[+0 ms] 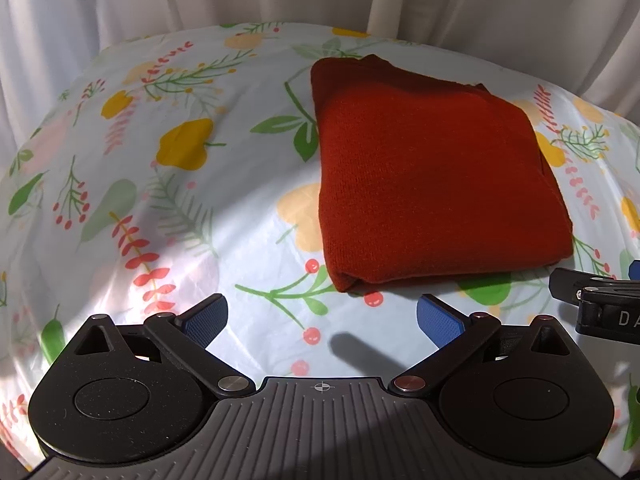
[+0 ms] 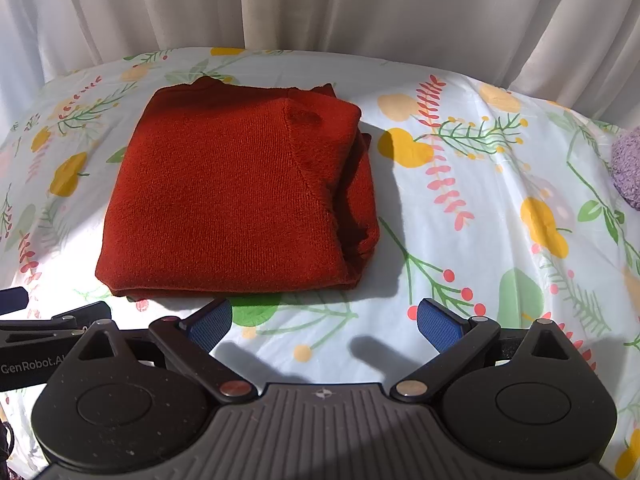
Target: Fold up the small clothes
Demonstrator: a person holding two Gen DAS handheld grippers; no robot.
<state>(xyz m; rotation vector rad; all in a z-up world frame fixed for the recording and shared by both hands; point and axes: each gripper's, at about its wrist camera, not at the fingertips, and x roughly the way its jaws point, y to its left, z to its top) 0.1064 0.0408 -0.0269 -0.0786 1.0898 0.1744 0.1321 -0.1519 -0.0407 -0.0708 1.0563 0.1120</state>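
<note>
Behind the surface under its white floral-printed cloth hang pale pleated curtains, and a fuzzy lilac bundle sits at the far right edge. Open cloth lies left and right of the folded rust-red knit garment, which rests flat. Both the left tongs and right tongs are spread wide and hold nothing, just short of the garment's near hem.

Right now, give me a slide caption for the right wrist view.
Open right gripper hovers before a folded rust-red sweater on a floral cloth.
</note>
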